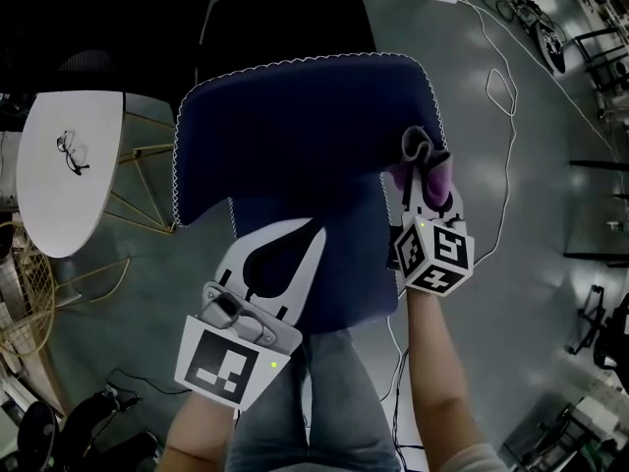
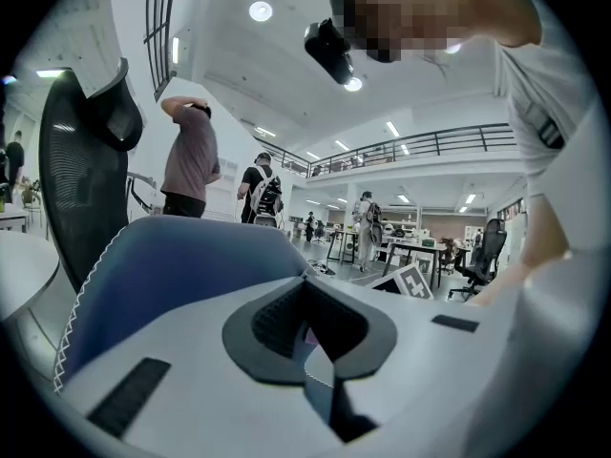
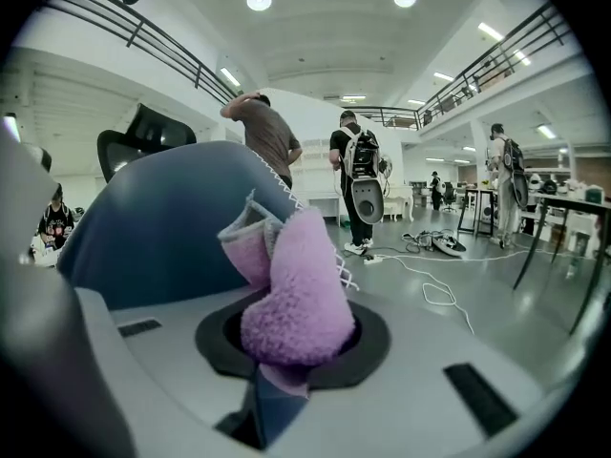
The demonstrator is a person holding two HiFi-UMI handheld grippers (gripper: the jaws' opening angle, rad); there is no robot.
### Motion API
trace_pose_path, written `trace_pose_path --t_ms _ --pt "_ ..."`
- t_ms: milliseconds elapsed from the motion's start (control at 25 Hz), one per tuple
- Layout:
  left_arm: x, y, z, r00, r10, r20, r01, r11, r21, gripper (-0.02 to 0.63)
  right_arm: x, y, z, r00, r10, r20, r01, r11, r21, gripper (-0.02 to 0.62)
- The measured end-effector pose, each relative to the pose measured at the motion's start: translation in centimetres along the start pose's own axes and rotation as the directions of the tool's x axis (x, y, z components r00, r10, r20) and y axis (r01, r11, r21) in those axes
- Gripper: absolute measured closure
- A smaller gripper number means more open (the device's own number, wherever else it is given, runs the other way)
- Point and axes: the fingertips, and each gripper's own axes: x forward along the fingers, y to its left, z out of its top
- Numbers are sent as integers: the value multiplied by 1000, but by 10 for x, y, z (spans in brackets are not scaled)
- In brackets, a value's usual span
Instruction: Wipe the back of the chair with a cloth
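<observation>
Right hand-held gripper [image 1: 421, 177] is clamped on a fluffy lilac cloth [image 1: 428, 155], which is pressed against the right edge of the dark blue fabric chair back [image 1: 295, 126]; left hand-held gripper [image 1: 313, 228] lies lower on that back, jaws together, holding nothing.

**Surroundings.** A white oval tabletop [image 1: 69, 180] is standing at the left of the head view, carrying a pair of eyeglasses [image 1: 71, 152] near its far end. Gold wire legs [image 1: 133, 209] are showing beside it. A white cable [image 1: 503, 91] is looping across the grey floor [image 1: 550, 195] at the right. In the left gripper view, a black mesh office chair [image 2: 81, 151] is rising at the left. Beyond it, a person with a raised arm [image 2: 189, 156] and a person wearing a backpack [image 2: 263, 194] are standing.
</observation>
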Motion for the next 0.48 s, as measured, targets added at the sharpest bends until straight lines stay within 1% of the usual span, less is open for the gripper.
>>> trace_pose_path --t_ms 120,240,360,480 --pt "2 1 -4 1000 6 14 -6 1000 2 594 2 1 -4 1000 17 7 -17 1000 -1 518" --pt "2 1 -8 999 9 34 -9 1000 0 594 7 3 -13 999 40 9 -40 999 21 518" --pt "2 0 -19 999 7 34 -7 1000 5 594 11 5 -20 998 53 24 -53 999 9 518" --pt "1 -1 -29 999 1 48 0 1000 -26 594 15 7 -27 997 71 35 -71 997 3 518"
